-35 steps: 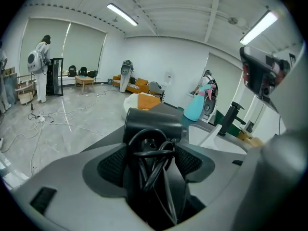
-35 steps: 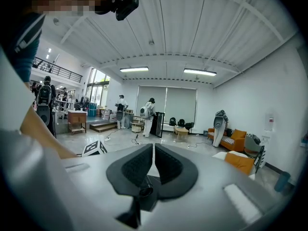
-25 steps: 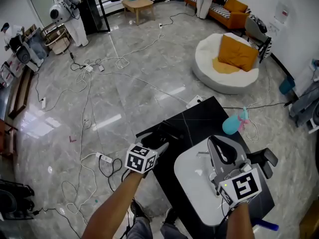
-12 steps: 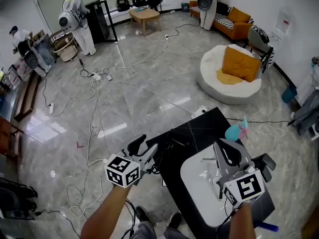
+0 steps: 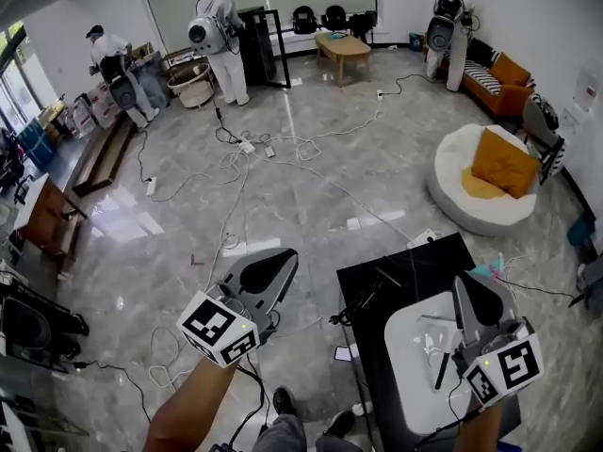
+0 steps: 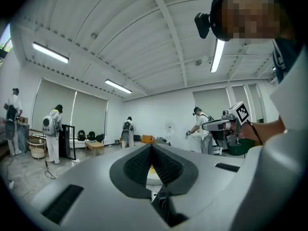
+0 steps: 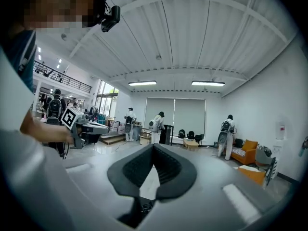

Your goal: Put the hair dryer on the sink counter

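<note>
Clearly, left gripper (image 5: 283, 258) over floor (image 5: 311, 196), right gripper (image 5: 464, 282) over sink counter (image 5: 415, 262), fingers (image 5: 264, 273) closed, empty.

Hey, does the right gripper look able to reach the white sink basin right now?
Probably yes: the right gripper hangs directly over the white sink basin with nothing between them, though its jaws are shut.

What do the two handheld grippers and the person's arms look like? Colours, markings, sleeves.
Both match: the left gripper and right gripper have light grey plastic bodies tapering to a point, with black ribbed pads inside the jaws. Each carries a white cube printed with black square markers. The left forearm and right forearm are bare; no sleeves show in the head view.
</note>
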The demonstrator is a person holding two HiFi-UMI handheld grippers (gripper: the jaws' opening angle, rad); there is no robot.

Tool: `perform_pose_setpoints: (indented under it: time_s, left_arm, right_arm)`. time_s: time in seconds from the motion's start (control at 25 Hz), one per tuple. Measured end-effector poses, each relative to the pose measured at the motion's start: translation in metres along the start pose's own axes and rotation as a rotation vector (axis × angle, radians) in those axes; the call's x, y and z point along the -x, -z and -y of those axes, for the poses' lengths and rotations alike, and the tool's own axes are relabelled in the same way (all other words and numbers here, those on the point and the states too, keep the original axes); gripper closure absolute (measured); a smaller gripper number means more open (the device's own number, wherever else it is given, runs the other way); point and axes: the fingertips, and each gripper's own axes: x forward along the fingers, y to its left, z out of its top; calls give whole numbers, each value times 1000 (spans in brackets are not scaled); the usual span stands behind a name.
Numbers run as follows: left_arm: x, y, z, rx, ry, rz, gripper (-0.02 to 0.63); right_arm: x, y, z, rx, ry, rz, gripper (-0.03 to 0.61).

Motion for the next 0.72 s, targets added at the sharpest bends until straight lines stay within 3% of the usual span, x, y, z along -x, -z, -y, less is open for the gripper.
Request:
perform_pose_setpoints:
  time_s: [0.4,0.72]
  left_arm:
    - [132,-136,9,-115,-84,154,609]
    - [226,-187,39,-190,-123,239,607]
  right_arm:
    - [29,-98,-83,-10,-137,35,571]
    - [62,-142,-146,16,-215,50,571]
